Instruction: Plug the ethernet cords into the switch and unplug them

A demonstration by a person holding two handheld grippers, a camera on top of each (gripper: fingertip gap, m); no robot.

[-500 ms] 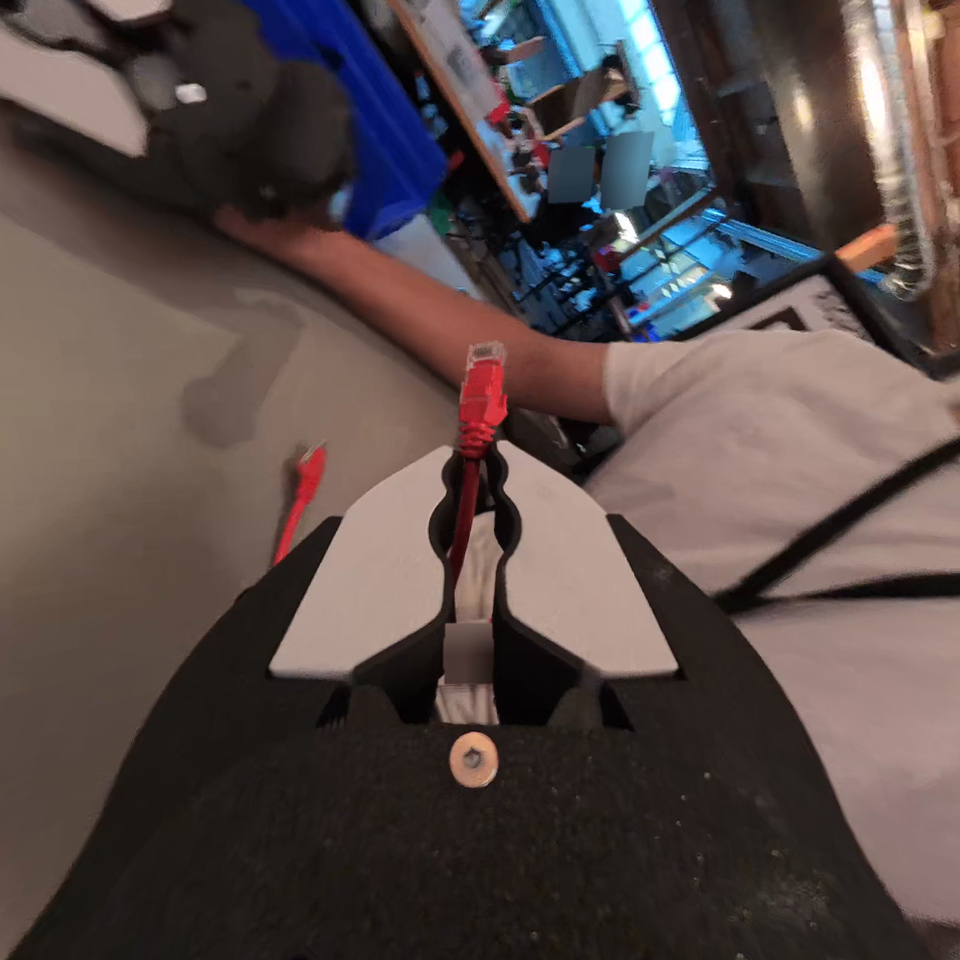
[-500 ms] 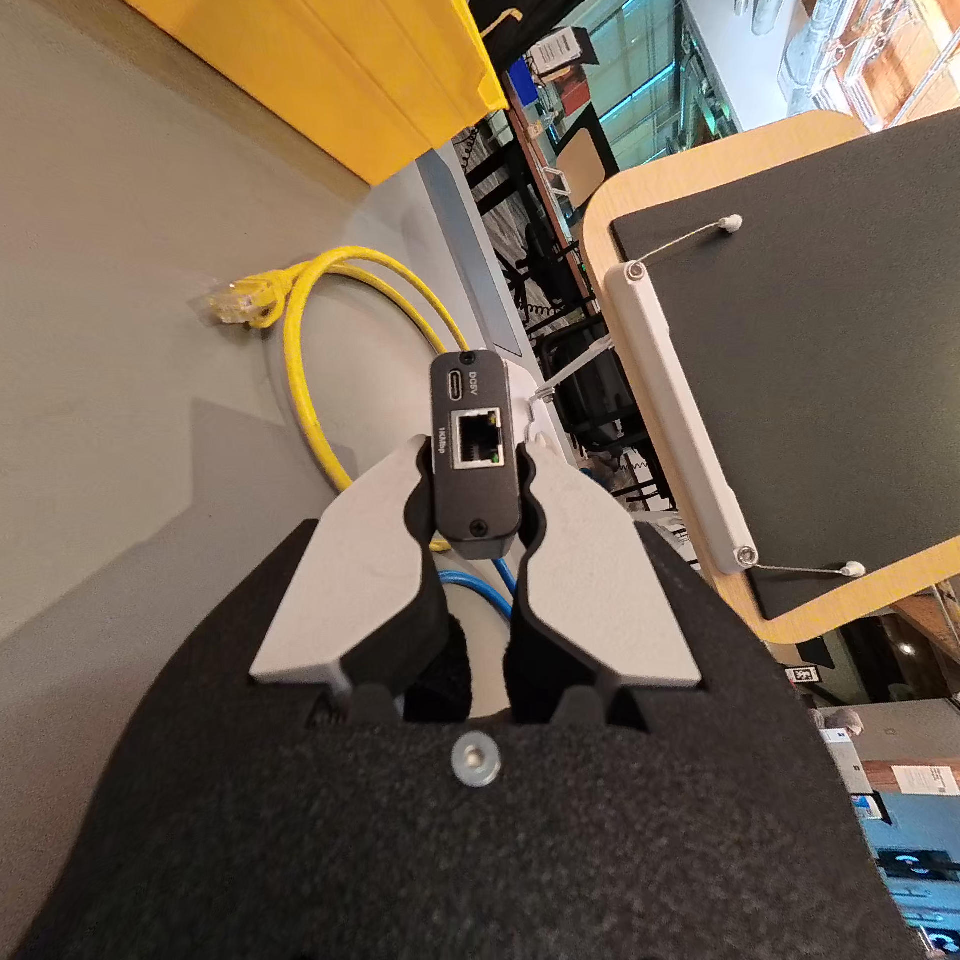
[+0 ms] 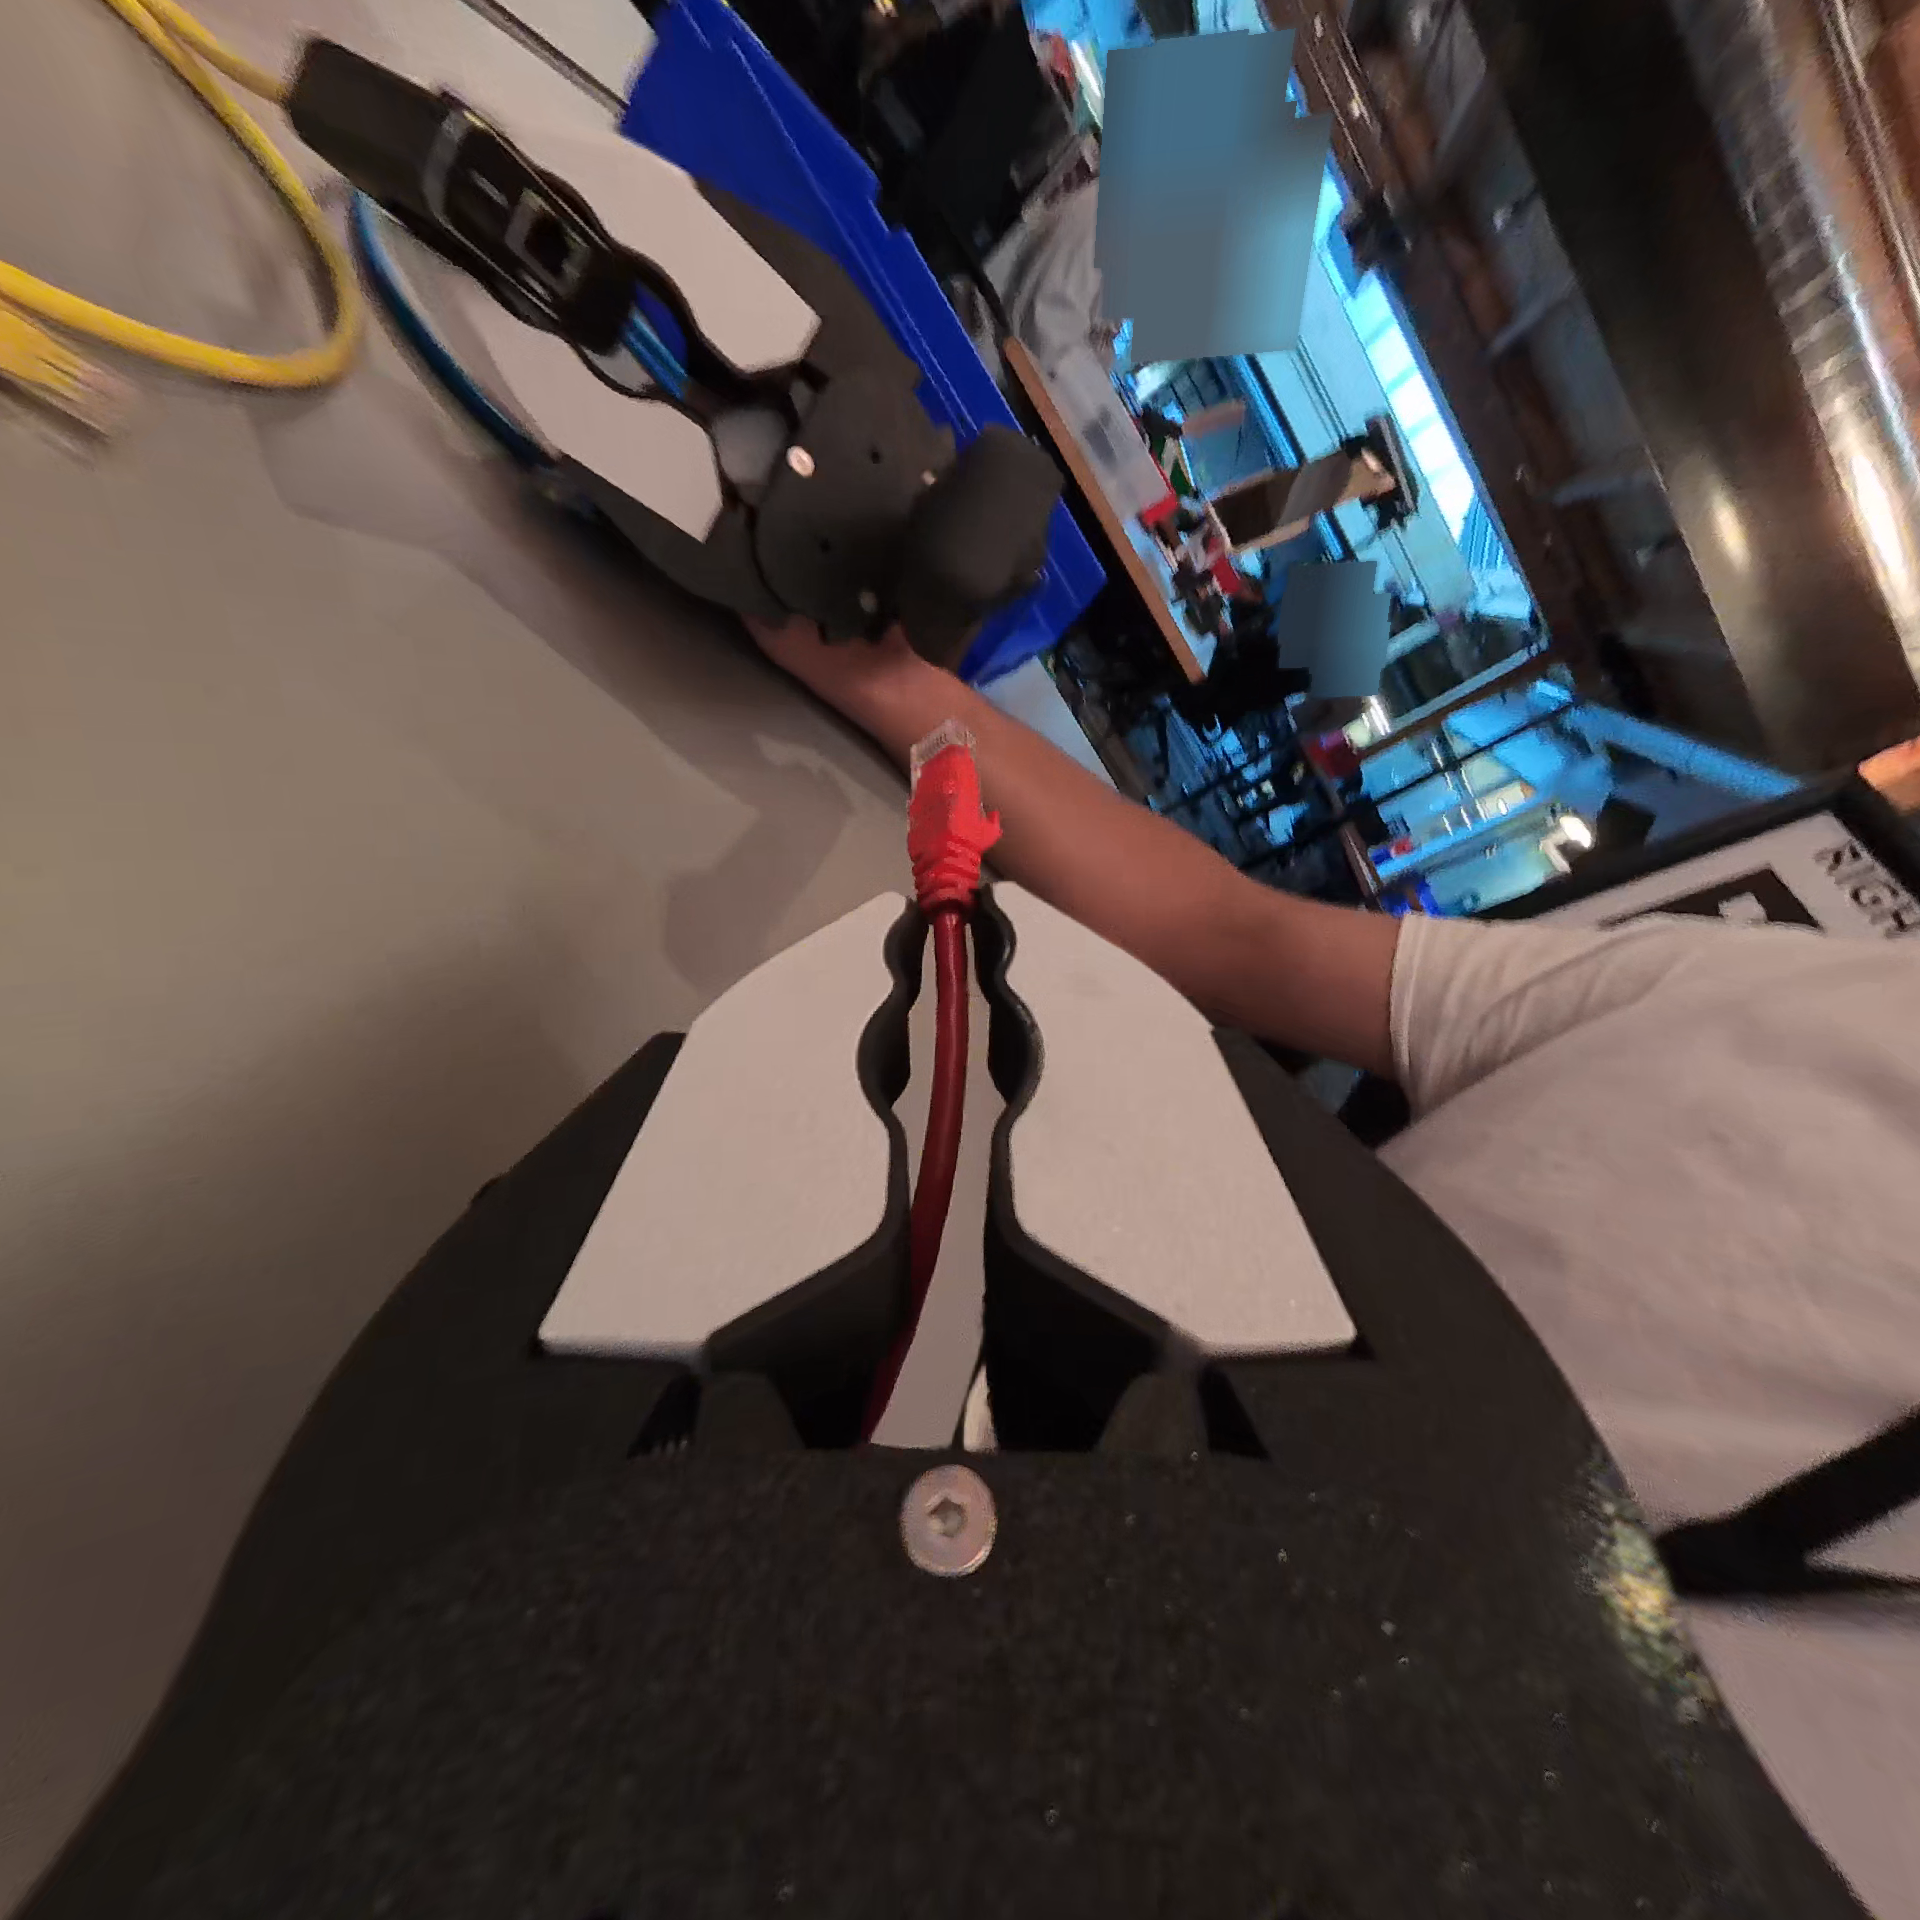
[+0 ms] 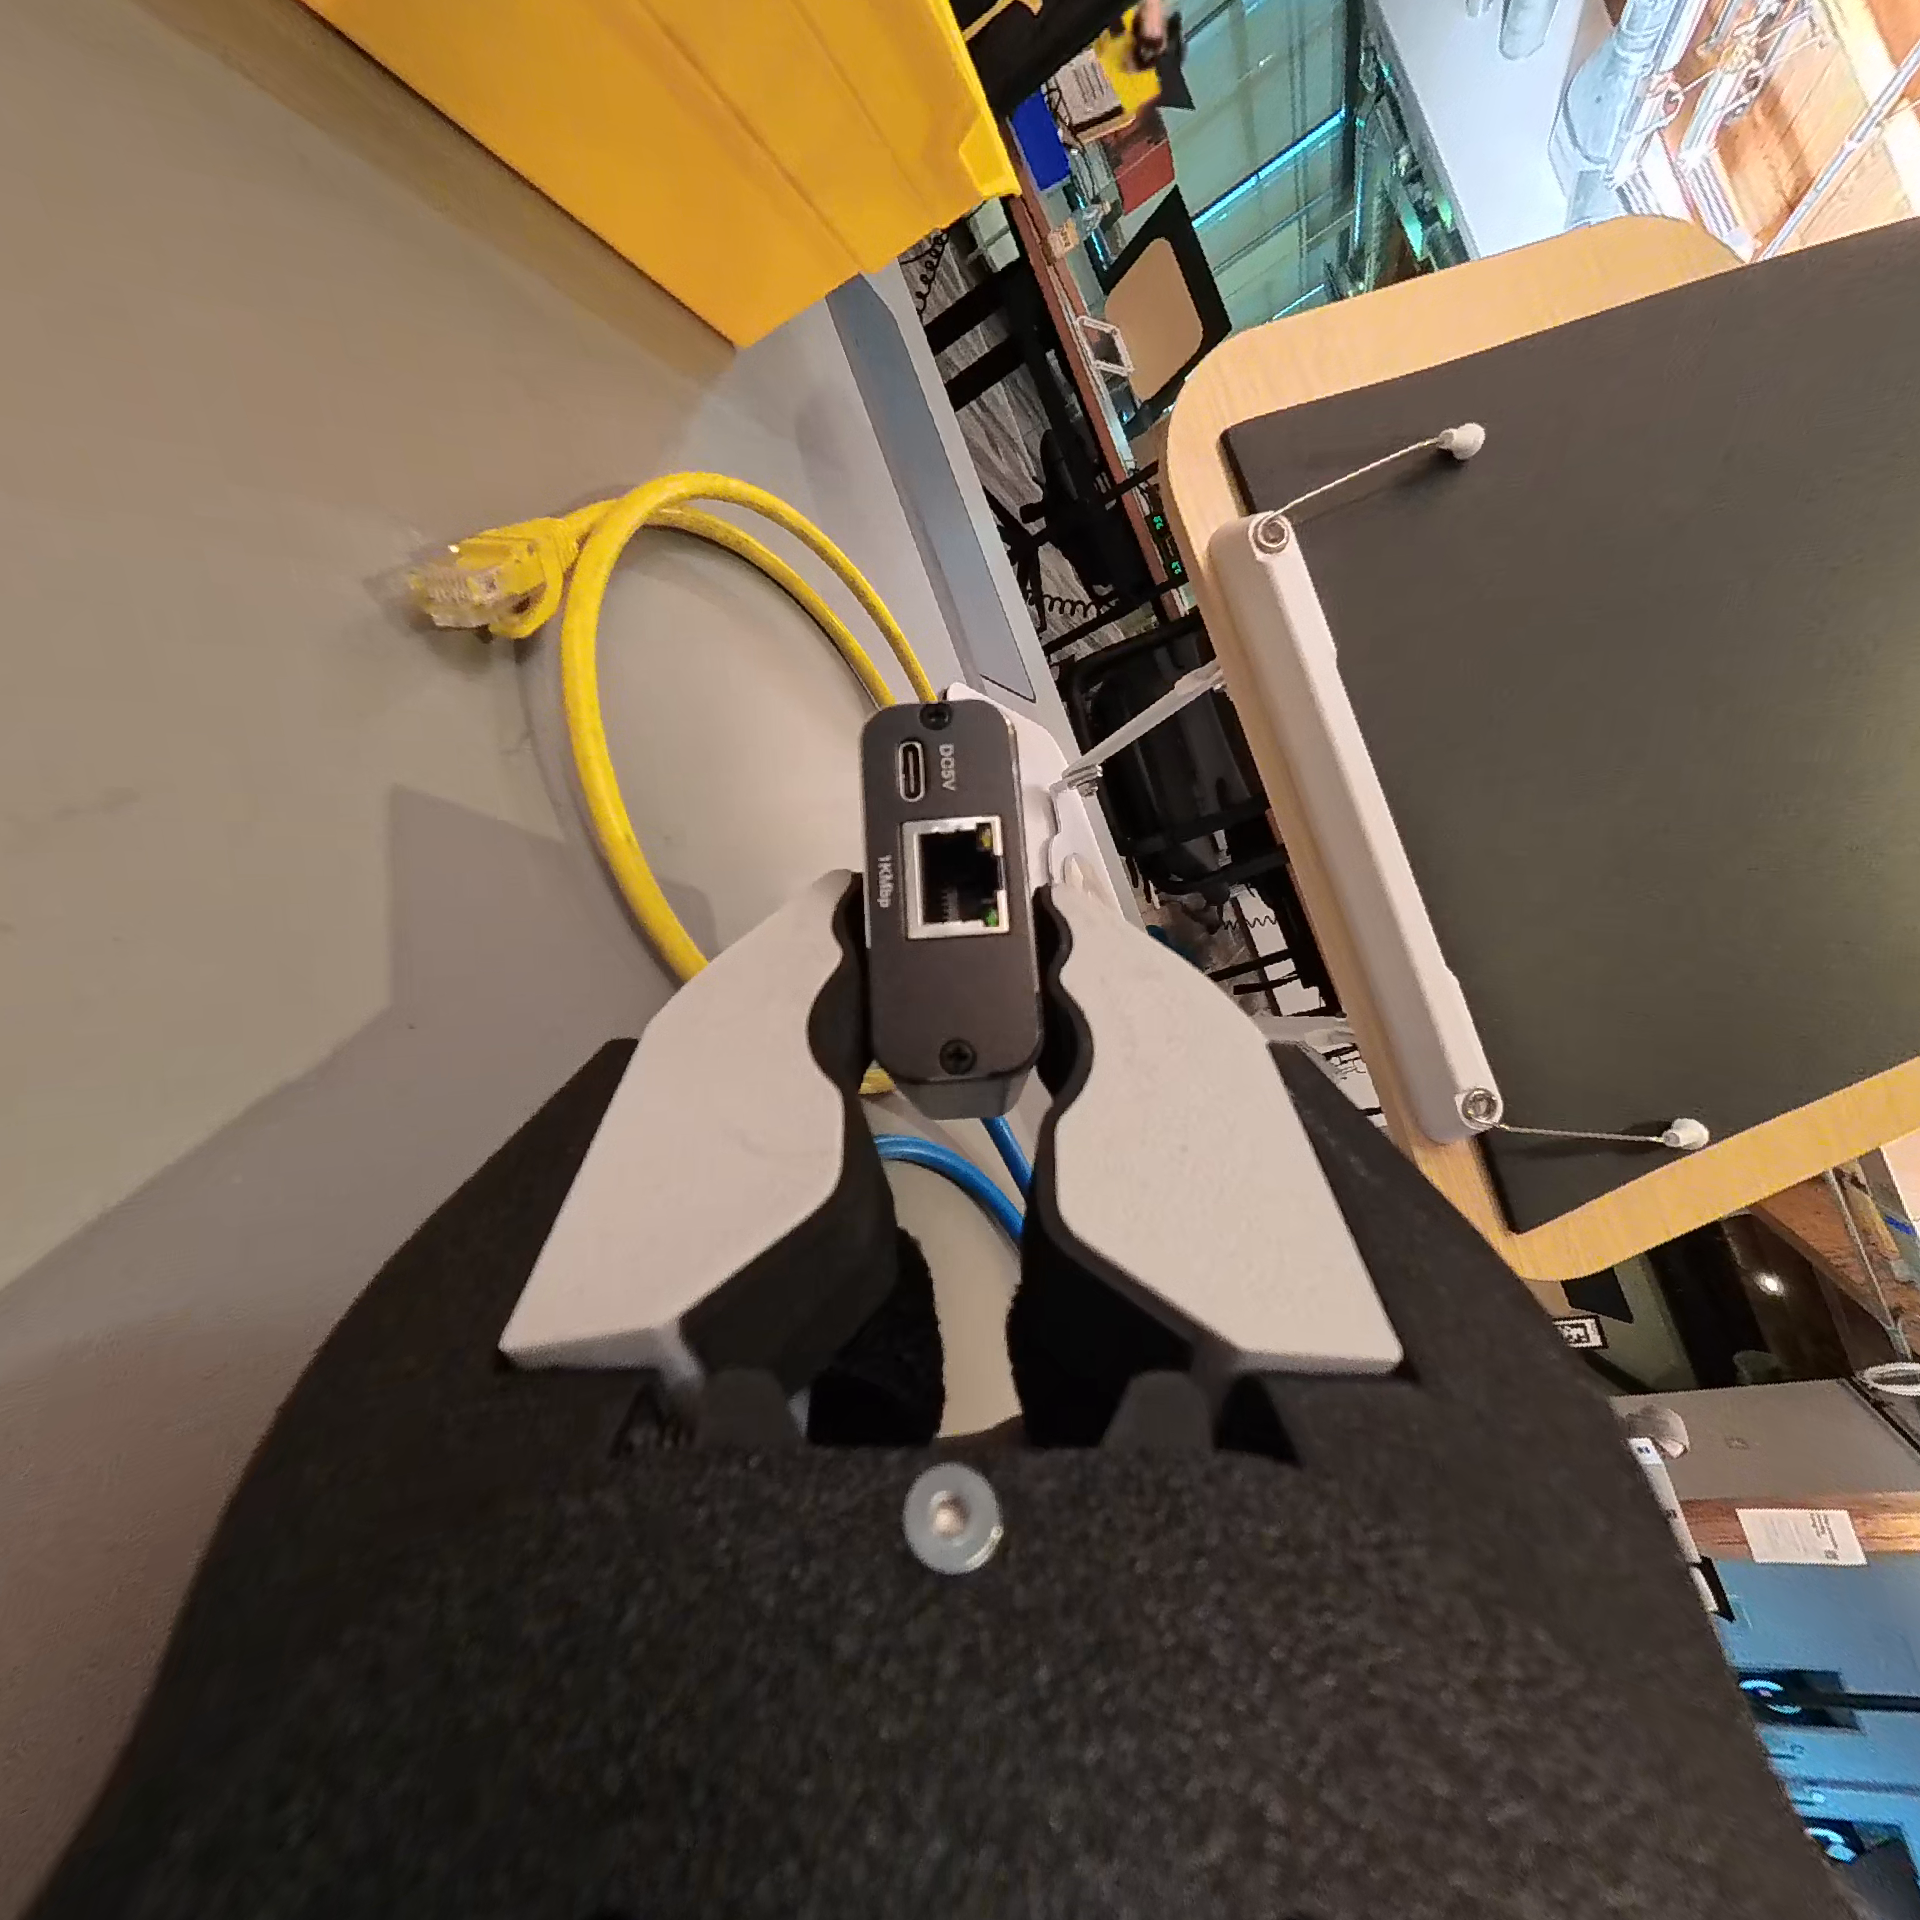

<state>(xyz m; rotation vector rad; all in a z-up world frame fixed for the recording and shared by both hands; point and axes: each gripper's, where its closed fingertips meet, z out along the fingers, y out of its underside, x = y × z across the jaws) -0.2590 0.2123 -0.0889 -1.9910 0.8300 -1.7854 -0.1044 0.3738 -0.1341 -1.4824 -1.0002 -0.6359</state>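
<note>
Two hand-held grippers above a grey table [image 4: 208, 727], each carrying one half of the connection. The left gripper [image 3: 948, 914] has its jaws pinching the red cord [image 3: 943, 1049] just behind the moulded boot, so that the red plug [image 3: 943, 800] with its clear tip stands free ahead of the jaws. The right gripper [image 4: 951, 935] has its jaws pressed against the two long sides of the small black switch [image 4: 951, 904], whose end face, with an empty network socket and a smaller slot above it, is turned toward the camera. A blue cord [image 4: 977, 1174] runs below the switch; whether it is plugged into the far end cannot be told. A yellow cord [image 4: 613, 665] lies looped on the table with its plug free, near a yellow bin [image 4: 675, 135]. In the left wrist view the right gripper [image 3: 582, 301] appears farther off, well apart from the red plug, beside a blue bin [image 3: 831, 229]. The cord is judged light and limp, so a hold close to the boot keeps the plug from drooping. The plug's clear tip and its latch tab are judged brittle and should not be squeezed. The switch is judged light, rigid and smooth-sided, hence liable to slide backward under insertion force unless gripped firmly on its flat sides.
</note>
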